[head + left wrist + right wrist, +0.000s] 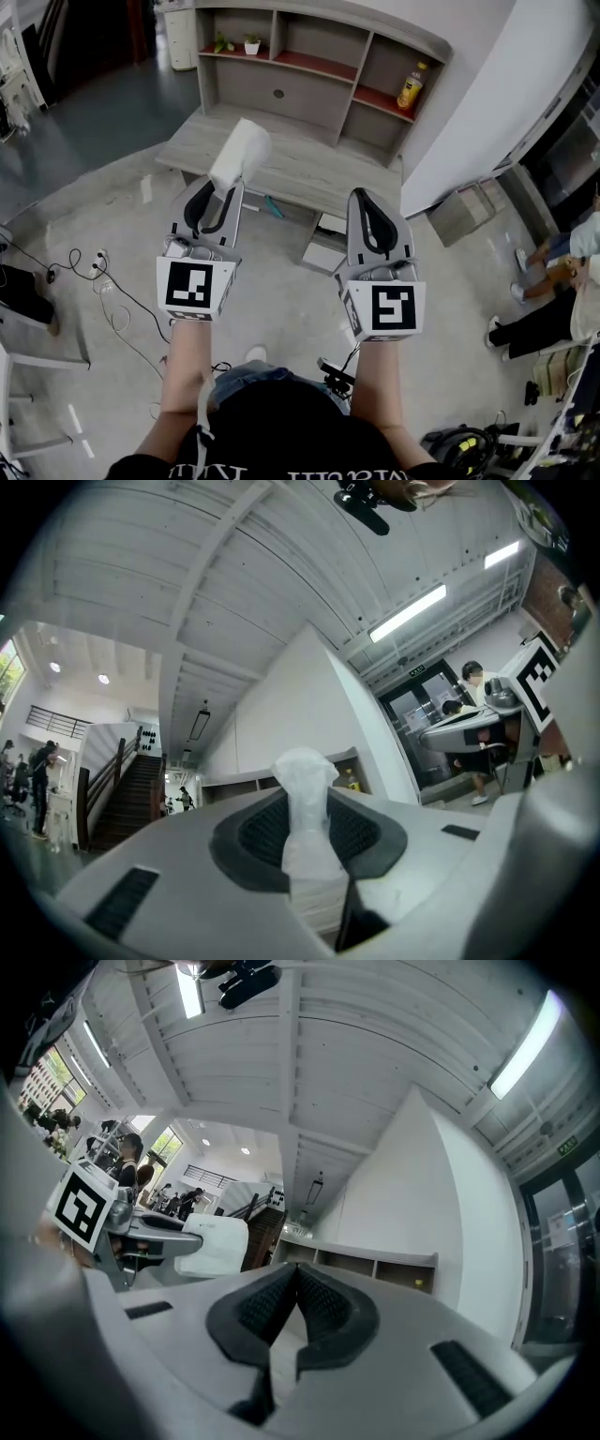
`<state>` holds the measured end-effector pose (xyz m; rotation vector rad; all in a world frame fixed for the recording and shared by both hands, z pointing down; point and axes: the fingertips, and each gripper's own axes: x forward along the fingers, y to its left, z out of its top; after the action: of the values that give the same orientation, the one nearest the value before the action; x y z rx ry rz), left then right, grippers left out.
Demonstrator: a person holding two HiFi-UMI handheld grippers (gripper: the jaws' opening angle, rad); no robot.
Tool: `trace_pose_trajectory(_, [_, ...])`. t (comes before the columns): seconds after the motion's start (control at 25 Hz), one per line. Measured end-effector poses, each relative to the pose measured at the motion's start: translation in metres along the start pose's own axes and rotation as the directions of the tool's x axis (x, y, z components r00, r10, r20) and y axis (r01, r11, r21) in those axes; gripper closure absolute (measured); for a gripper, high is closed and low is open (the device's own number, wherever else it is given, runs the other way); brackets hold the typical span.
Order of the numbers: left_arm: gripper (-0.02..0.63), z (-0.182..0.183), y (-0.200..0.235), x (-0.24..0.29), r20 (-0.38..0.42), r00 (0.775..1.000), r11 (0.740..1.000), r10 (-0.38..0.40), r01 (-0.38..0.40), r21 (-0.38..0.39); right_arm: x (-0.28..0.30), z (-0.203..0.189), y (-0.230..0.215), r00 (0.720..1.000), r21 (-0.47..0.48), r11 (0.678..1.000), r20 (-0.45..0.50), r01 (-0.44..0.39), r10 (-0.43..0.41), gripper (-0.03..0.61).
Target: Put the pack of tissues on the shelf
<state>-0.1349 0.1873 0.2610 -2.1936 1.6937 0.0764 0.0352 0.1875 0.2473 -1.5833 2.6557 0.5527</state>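
Observation:
My left gripper (217, 199) is shut on a white pack of tissues (240, 155), which sticks out past its jaws toward the desk. In the left gripper view the pack (307, 819) stands pinched between the dark pads. My right gripper (376, 217) is shut with nothing between its pads, level with the left one. In the right gripper view the tissue pack (214, 1246) shows at the left in the other gripper. The grey shelf unit (314, 67) with red-lined compartments stands ahead on the desk (300, 164).
Two small potted plants (236, 43) stand in the shelf's upper left compartment, and a yellow bottle (411, 86) in the right one. Cables (103, 281) lie on the floor at left. A cardboard box (461, 214) sits at right, near seated people (553, 281).

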Motion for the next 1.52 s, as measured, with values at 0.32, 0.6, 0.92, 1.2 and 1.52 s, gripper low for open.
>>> trace_pose_trajectory(0.32, [0.511, -0.02, 0.037, 0.047, 0.028, 0.998, 0.998, -0.061, 0.061, -0.007, 0.053, -0.007, 0.006, 0.998, -0.026, 0.998, -0.013, 0.059, -0.06, 0.561])
trace_pose_trajectory(0.6, [0.511, -0.035, 0.041, 0.066, 0.033, 0.996, 0.996, -0.087, 0.087, -0.009, 0.082, -0.024, 0.014, 0.994, -0.131, 0.991, -0.098, 0.035, -0.048, 0.561])
trace_pose_trajectory(0.92, [0.511, -0.056, 0.046, 0.088, 0.01, 0.996, 0.996, -0.088, 0.088, -0.014, 0.107, -0.06, -0.003, 0.979, -0.085, 0.994, -0.186, 0.065, -0.08, 0.561])
trace_pose_trajectory(1.2, [0.511, -0.075, 0.05, 0.134, -0.009, 0.997, 0.997, -0.078, 0.078, -0.011, 0.146, -0.087, -0.032, 0.971, -0.053, 0.996, -0.224, 0.073, -0.083, 0.561])
trace_pose_trajectory(1.52, [0.511, -0.094, 0.048, 0.217, -0.023, 0.998, 0.998, -0.066, 0.066, 0.005, 0.209, -0.119, -0.084, 0.971, -0.031, 0.998, -0.235, 0.045, -0.051, 0.561])
